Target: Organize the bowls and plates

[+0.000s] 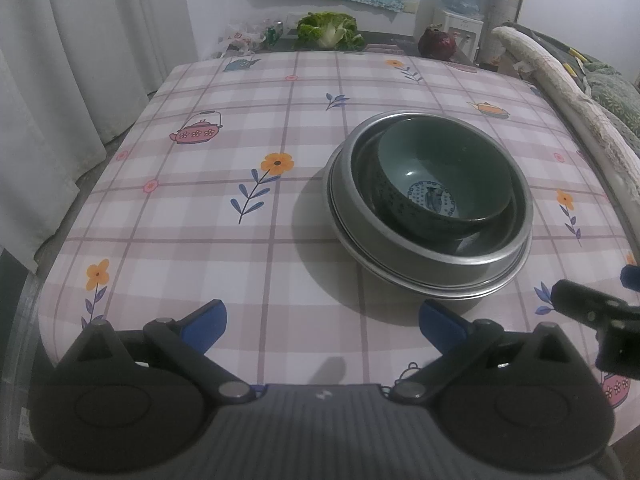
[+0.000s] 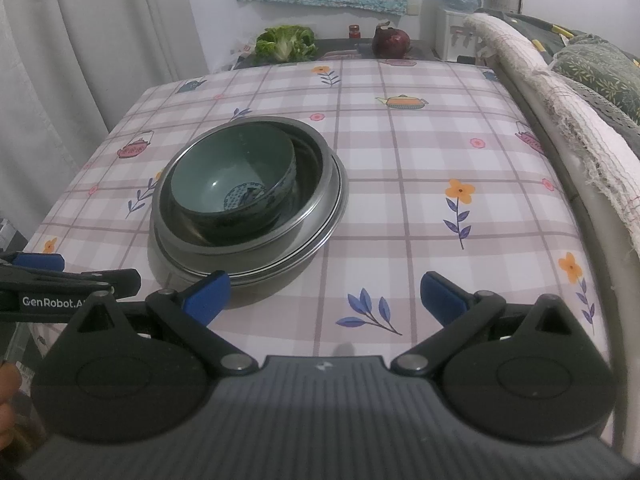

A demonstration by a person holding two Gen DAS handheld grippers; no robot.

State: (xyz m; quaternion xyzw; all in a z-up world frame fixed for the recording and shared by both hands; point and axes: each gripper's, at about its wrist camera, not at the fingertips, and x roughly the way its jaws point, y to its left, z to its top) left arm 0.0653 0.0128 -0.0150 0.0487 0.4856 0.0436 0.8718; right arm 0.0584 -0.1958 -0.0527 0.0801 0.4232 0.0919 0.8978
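Tablecloth (image 1: 240, 128): stacked bowls (image 1: 430, 204) beyond both open jaws.

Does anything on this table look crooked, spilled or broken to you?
Nothing is spilled or broken. The green bowl sits off-centre inside the metal bowl, pushed against one side and slightly tilted. The fabric on the rail beside the table looks frayed.
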